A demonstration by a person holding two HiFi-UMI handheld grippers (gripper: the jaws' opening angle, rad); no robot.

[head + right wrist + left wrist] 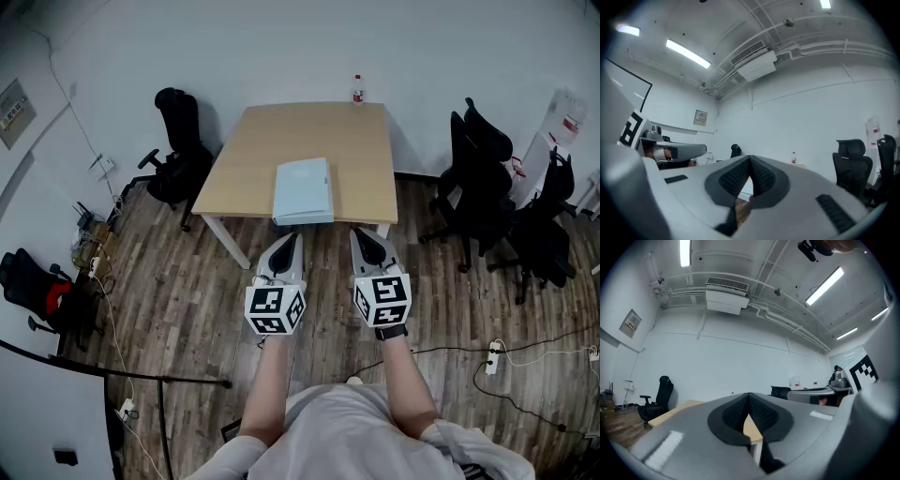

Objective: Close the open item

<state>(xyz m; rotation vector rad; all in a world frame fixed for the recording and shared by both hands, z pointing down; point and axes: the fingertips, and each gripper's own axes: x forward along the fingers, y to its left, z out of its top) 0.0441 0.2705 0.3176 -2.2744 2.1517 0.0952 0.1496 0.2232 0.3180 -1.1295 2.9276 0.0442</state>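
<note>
A pale blue flat rectangular item (303, 190) lies on the wooden table (356, 150), close to its front edge; whether it stands open I cannot tell from above. Both grippers hang over the floor just short of that edge. My left gripper (293, 238) points at the item's near left corner, jaws shut with nothing between them (749, 397). My right gripper (360, 234) is beside it on the right, also shut and empty (750, 160). The two gripper views look level across the room, so the item is hidden behind the jaws.
A small bottle (357, 90) stands at the table's far edge. Black office chairs sit left (178, 150) and right (478, 187) of the table. A power strip (494, 356) and cables lie on the wood floor at right.
</note>
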